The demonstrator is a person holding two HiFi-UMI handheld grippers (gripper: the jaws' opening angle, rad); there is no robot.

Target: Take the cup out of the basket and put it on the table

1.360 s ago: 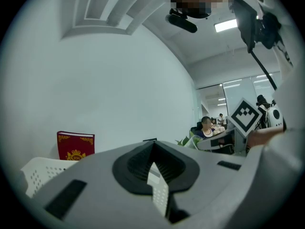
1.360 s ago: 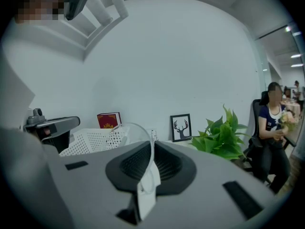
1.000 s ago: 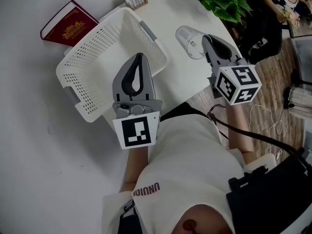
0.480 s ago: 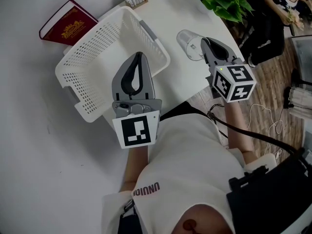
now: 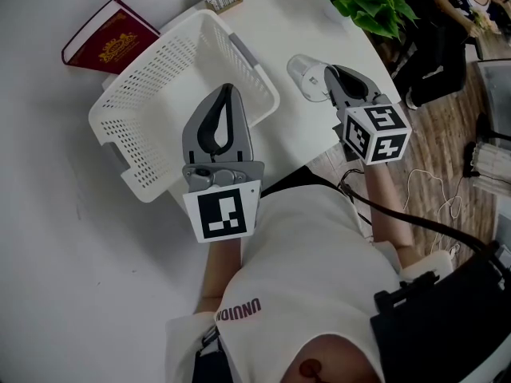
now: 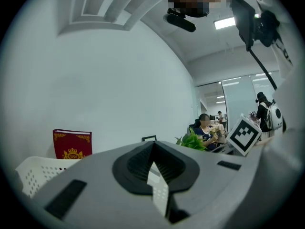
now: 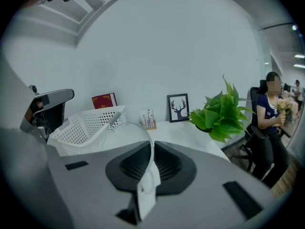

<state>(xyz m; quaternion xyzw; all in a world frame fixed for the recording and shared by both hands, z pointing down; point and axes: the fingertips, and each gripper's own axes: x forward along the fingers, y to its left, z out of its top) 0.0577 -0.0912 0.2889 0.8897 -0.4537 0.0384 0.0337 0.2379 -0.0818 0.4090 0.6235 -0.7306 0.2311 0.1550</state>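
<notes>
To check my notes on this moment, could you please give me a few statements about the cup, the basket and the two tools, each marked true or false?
1. The right tool is shut on the clear cup. True.
2. The cup sits inside the basket. False: it is outside the basket, to its right, over the table.
3. The left tool holds the red book. False: its jaws are together with nothing between them, and the book lies beyond the basket.
4. A green plant stands at the far right of the table. True.
</notes>
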